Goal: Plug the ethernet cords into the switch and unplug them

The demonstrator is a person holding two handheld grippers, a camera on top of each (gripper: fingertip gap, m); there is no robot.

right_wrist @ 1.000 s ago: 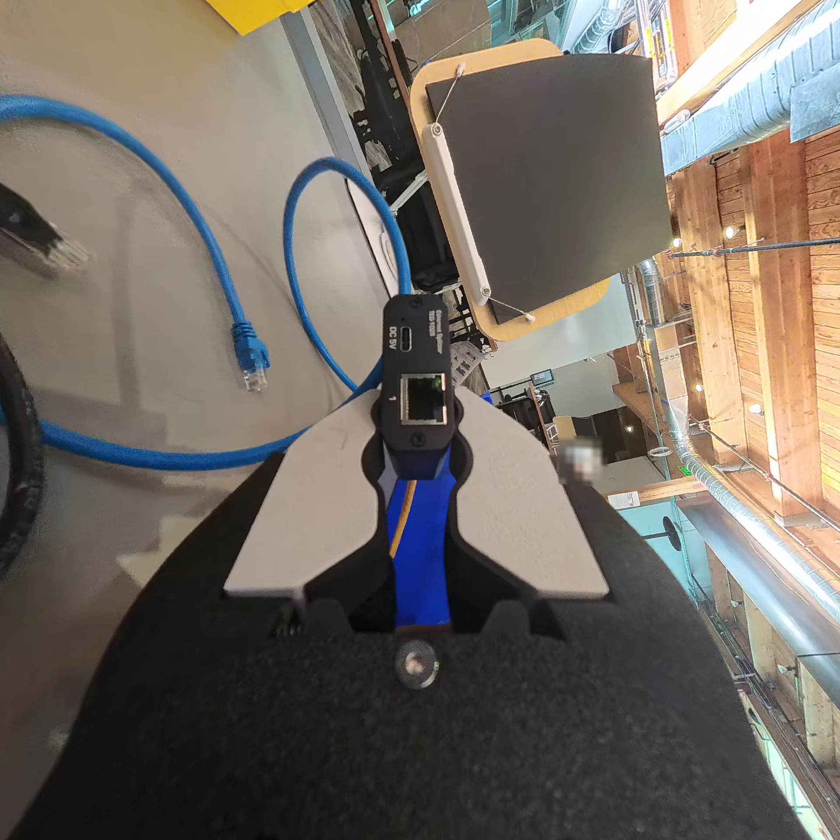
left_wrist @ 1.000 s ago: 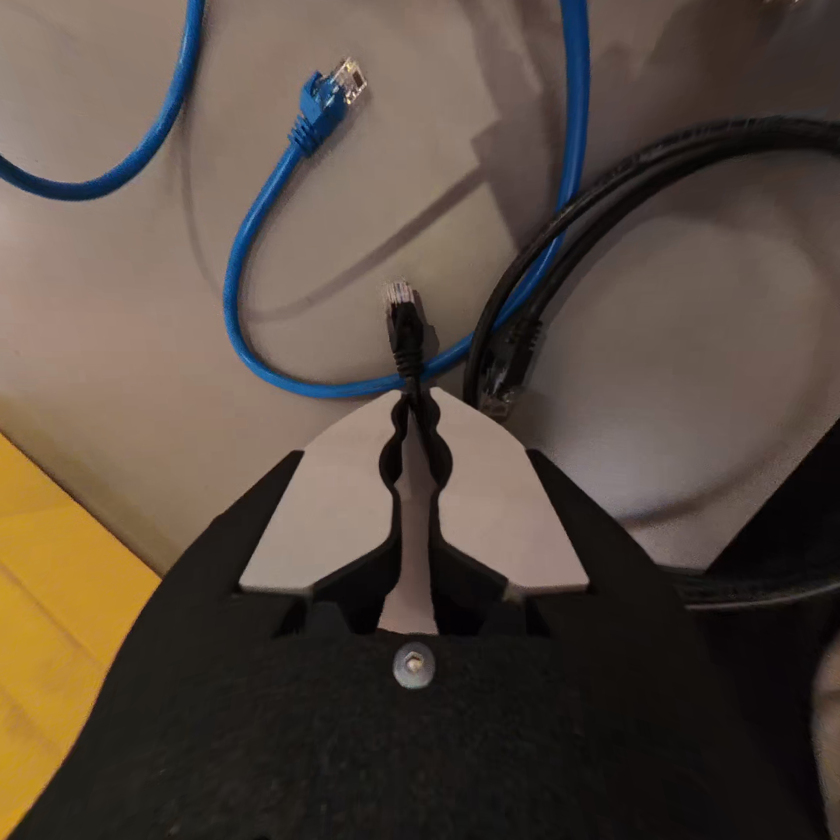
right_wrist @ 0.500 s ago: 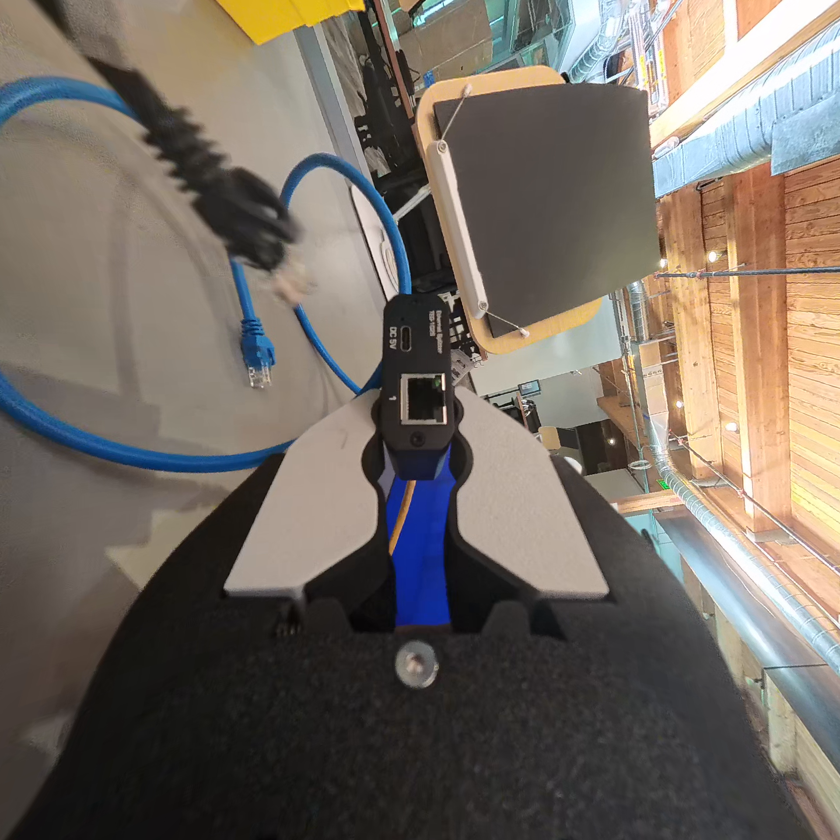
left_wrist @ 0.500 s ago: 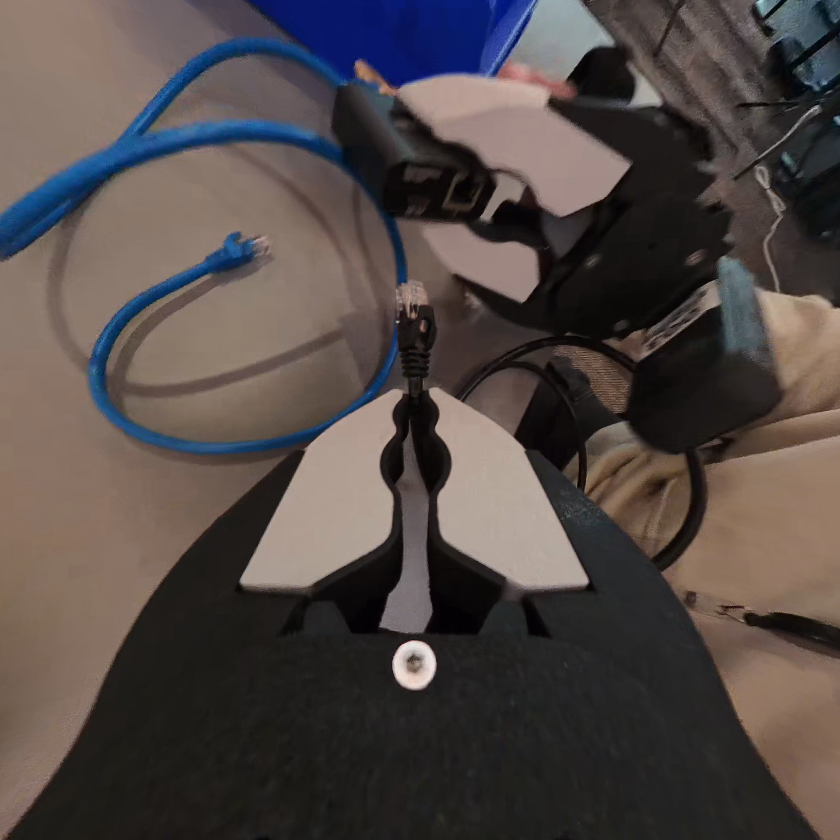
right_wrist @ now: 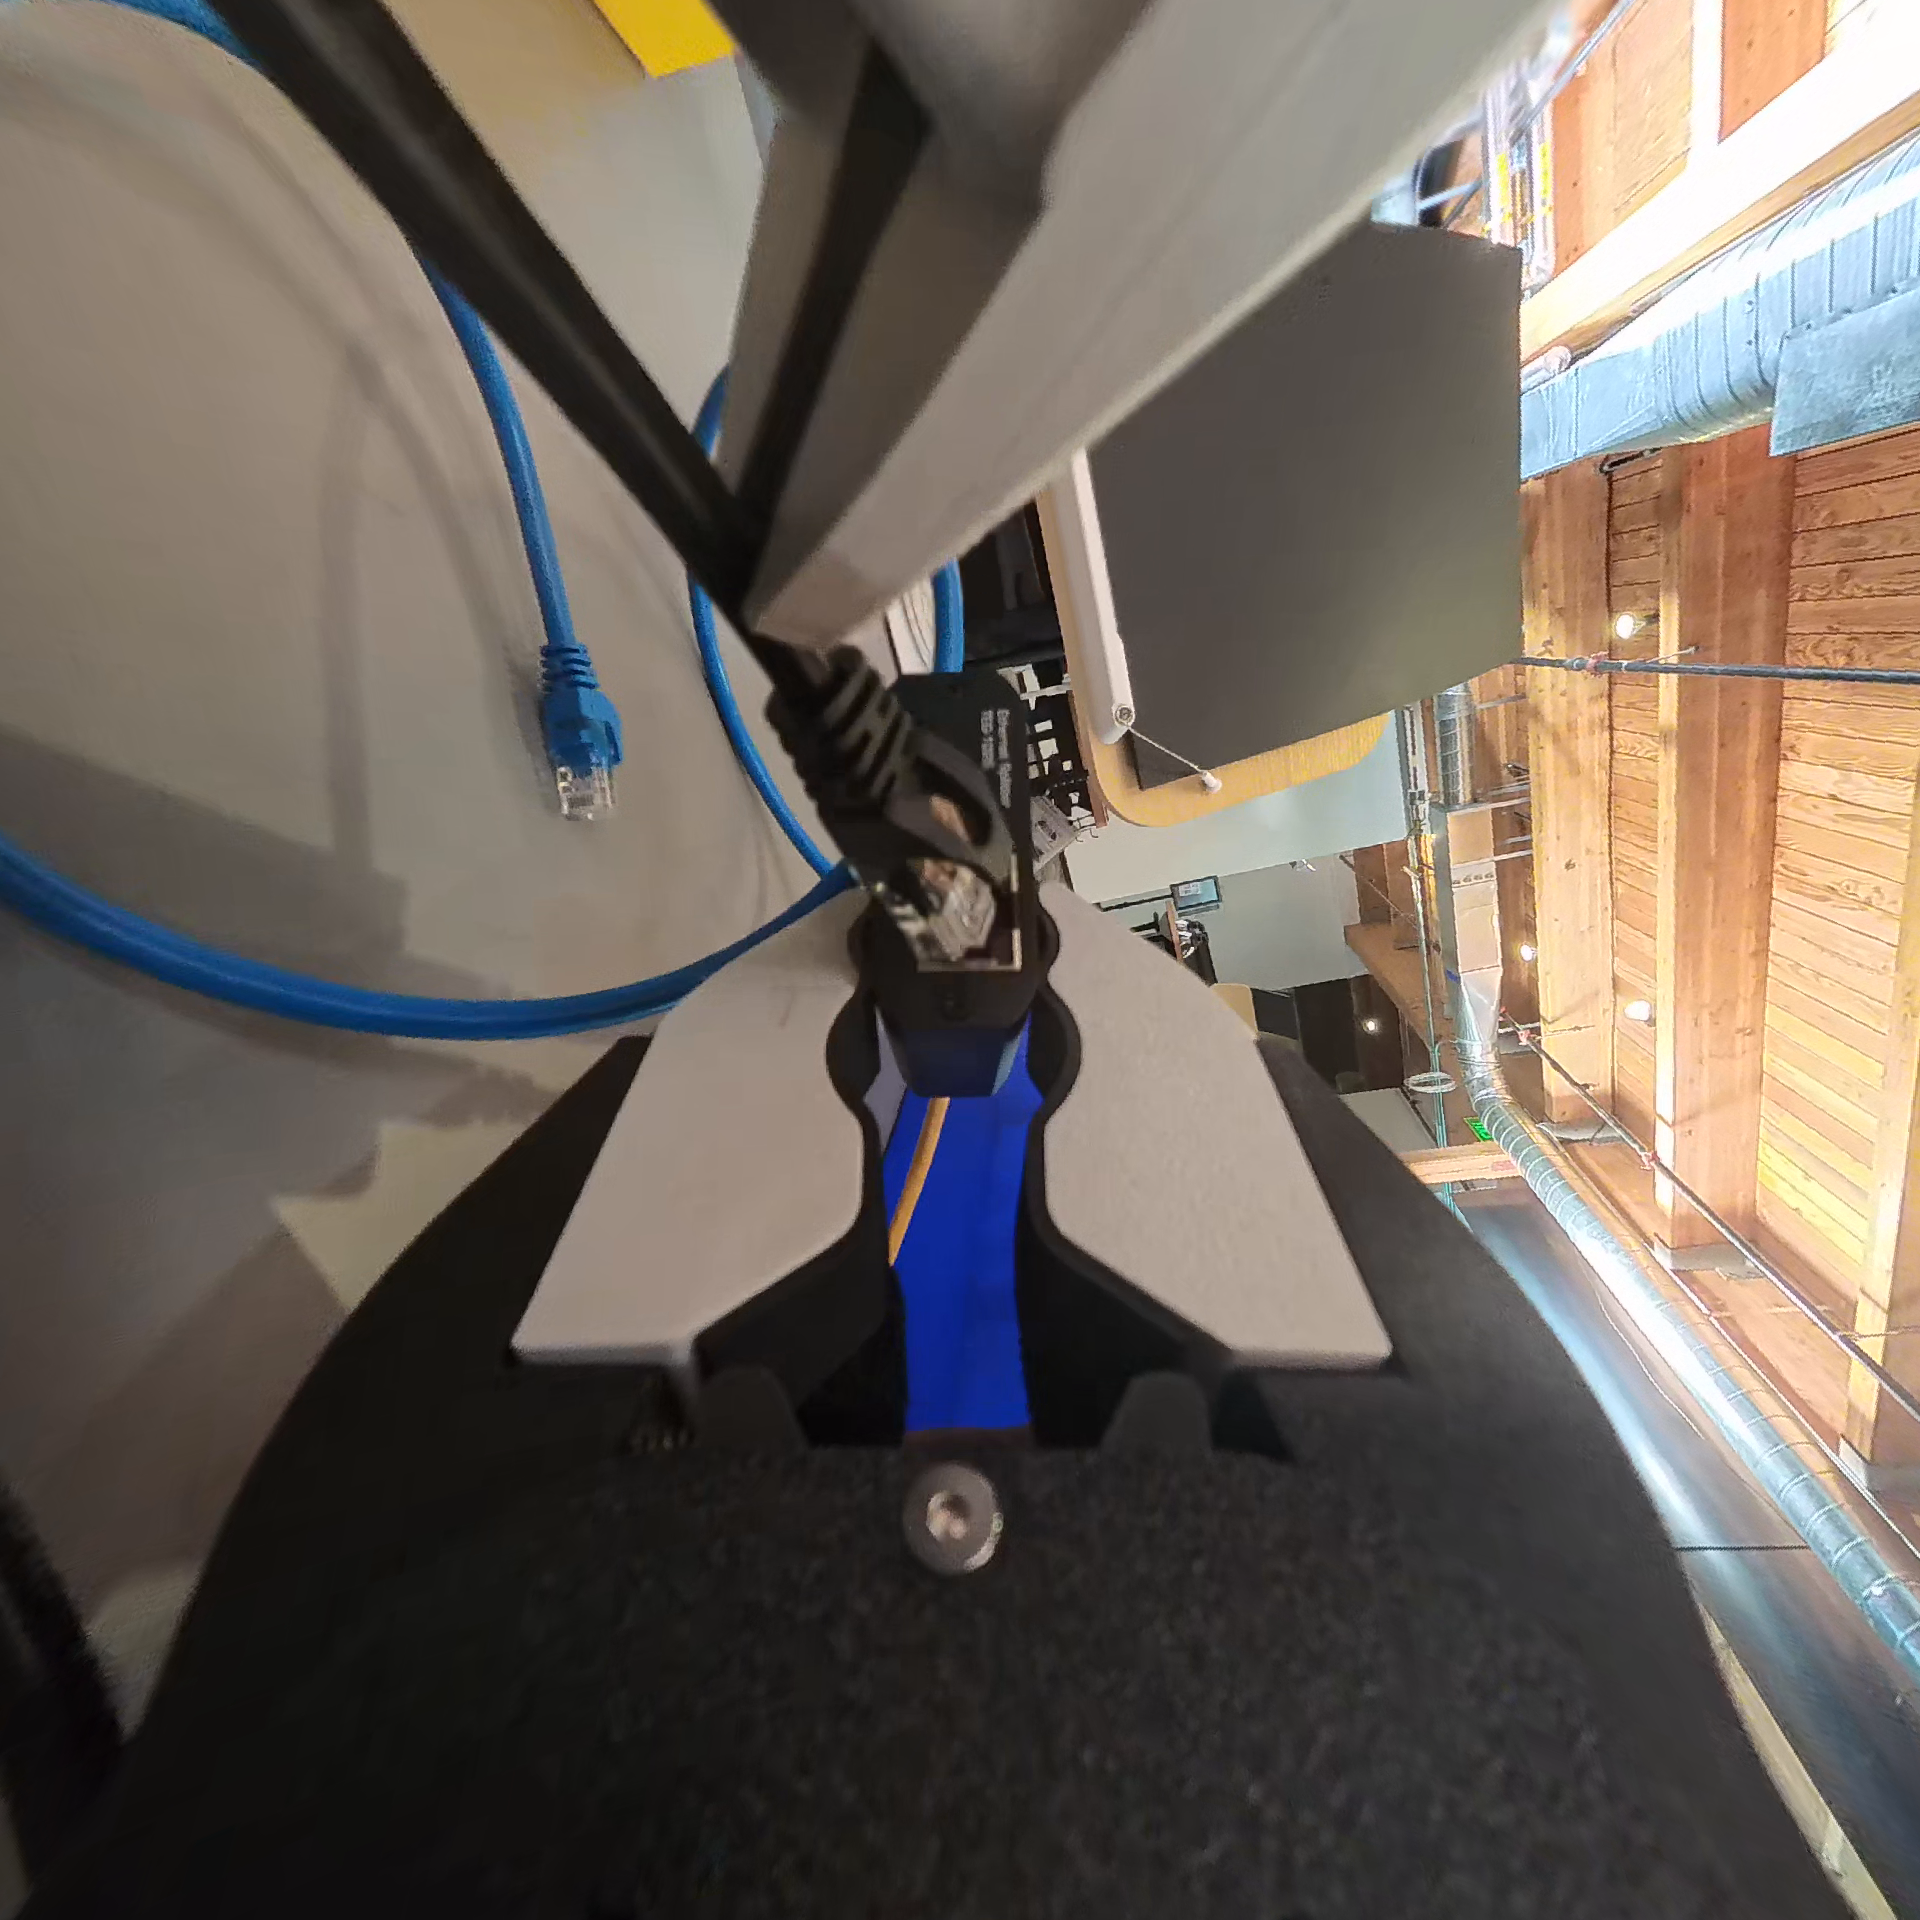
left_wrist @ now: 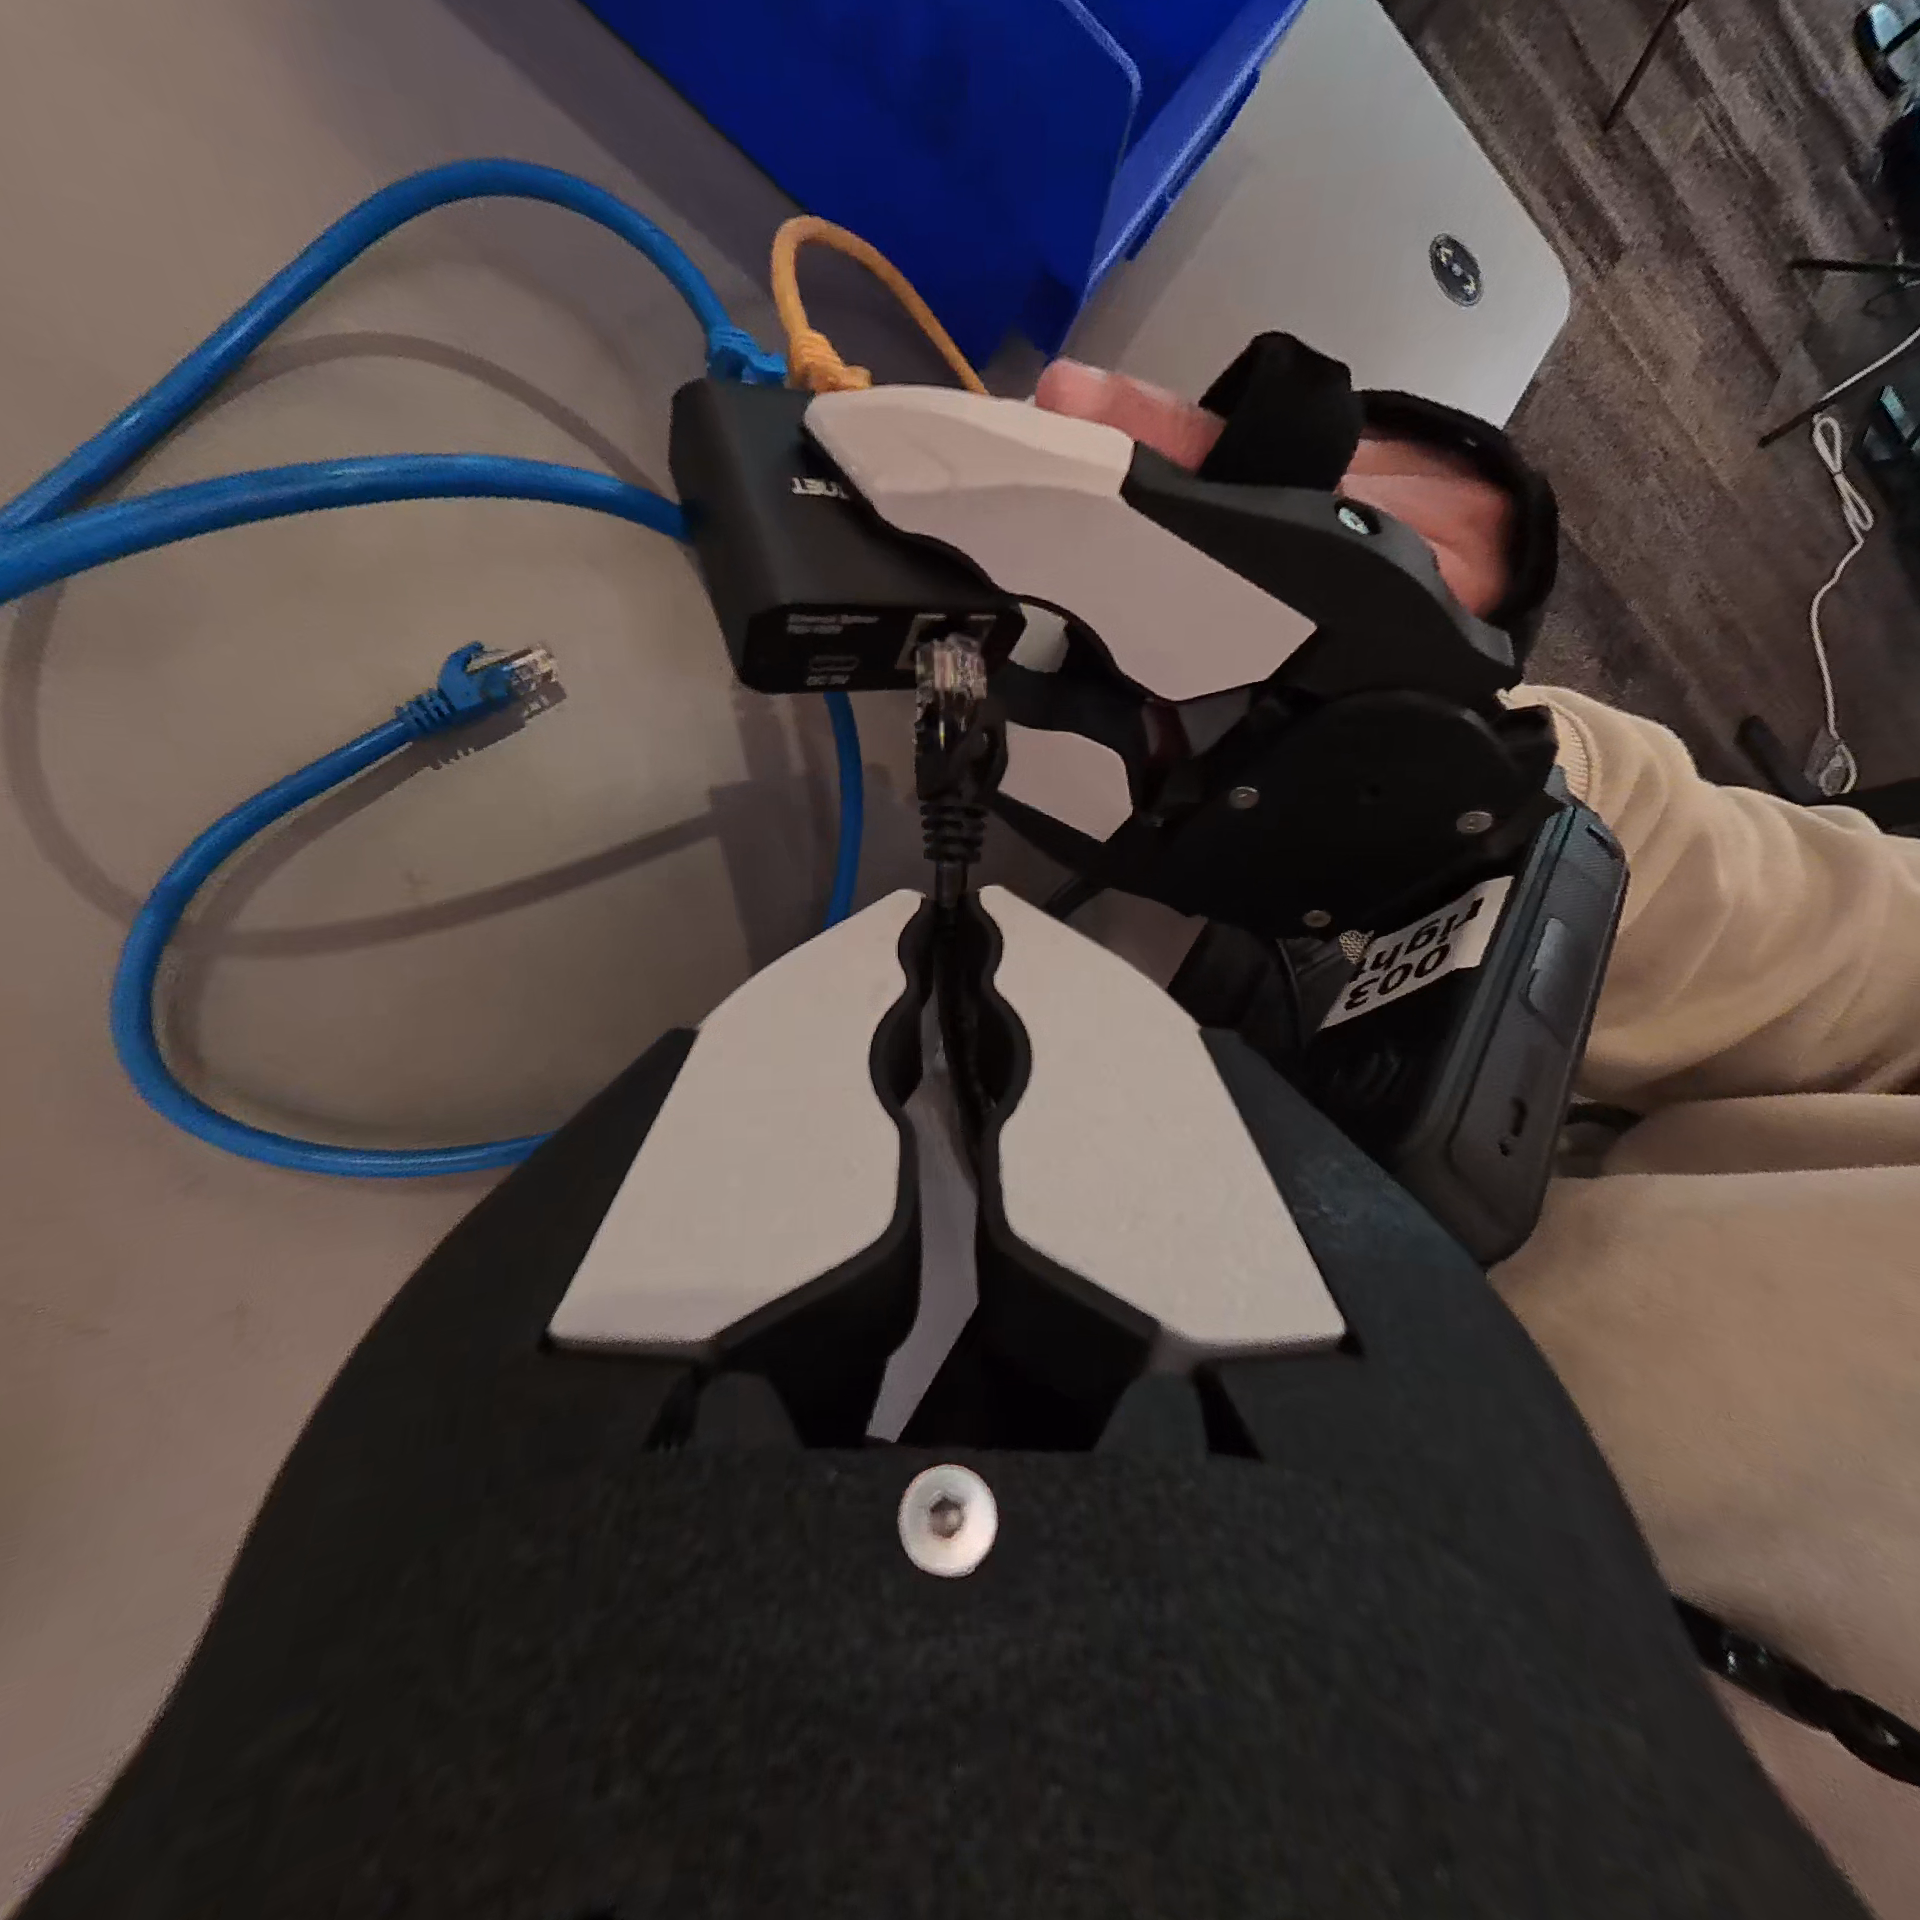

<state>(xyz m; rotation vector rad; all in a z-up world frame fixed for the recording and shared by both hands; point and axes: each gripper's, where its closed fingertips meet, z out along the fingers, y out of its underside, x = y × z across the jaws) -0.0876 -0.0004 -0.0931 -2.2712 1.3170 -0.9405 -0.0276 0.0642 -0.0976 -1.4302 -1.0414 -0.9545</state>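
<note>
My left gripper [left_wrist: 951,899] is shut on a black ethernet cord [left_wrist: 954,790]. Its clear plug [left_wrist: 951,670] points at the port on the small black switch [left_wrist: 790,551]. My right gripper [right_wrist: 951,925] is shut on that switch [right_wrist: 956,997] and holds it above the table. In the right wrist view the black plug [right_wrist: 940,904] sits at the mouth of the port; I cannot tell how deep it is. A blue cord [left_wrist: 343,499] and an orange cord [left_wrist: 821,353] are plugged into the switch's far side. A loose blue plug [left_wrist: 488,675] lies on the table, also in the right wrist view [right_wrist: 577,727].
A blue bin [left_wrist: 935,135] stands at the back of the grey table [left_wrist: 260,935]. A person's hand and beige sleeve [left_wrist: 1714,935] hold the right gripper. Coiled black cable [left_wrist: 1787,1704] lies at the lower right. The left gripper's finger [right_wrist: 1039,260] fills the top of the right wrist view. My right fingertips sit around 9 cm from my left ones. About 9 cm separates my right fingertips from the loose blue plug [left_wrist: 488,675].
The left gripper has carried the black plug up from near the table to the switch's port. The right gripper holds the switch nearly still.
</note>
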